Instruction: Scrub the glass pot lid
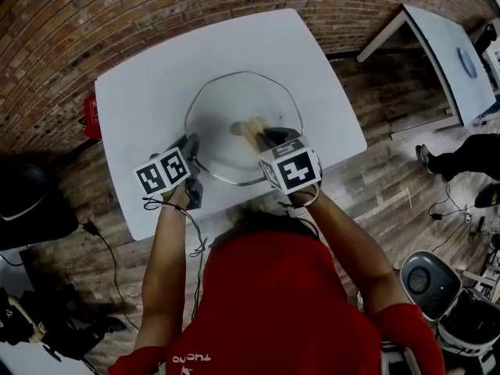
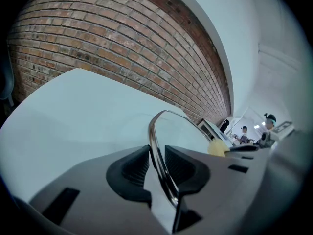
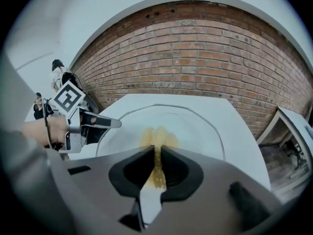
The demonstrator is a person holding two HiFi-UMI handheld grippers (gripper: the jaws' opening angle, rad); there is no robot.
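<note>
Clamping rim of glass pot lid [image 1: 226,108] in left gripper [image 2: 157,163], pinching yellow sponge [image 3: 159,136] mid-lid in right gripper [image 3: 155,165]; might wrench rim loose if scrubbing hard.

The lid [image 1: 223,119] is clear, the table [image 1: 148,92] white, the sponge [image 3: 157,137] yellow.

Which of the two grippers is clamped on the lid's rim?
The left gripper: its jaws pinch the metal rim of the round glass pot lid. The right gripper pinches a yellow scrubbing pad instead.
</note>
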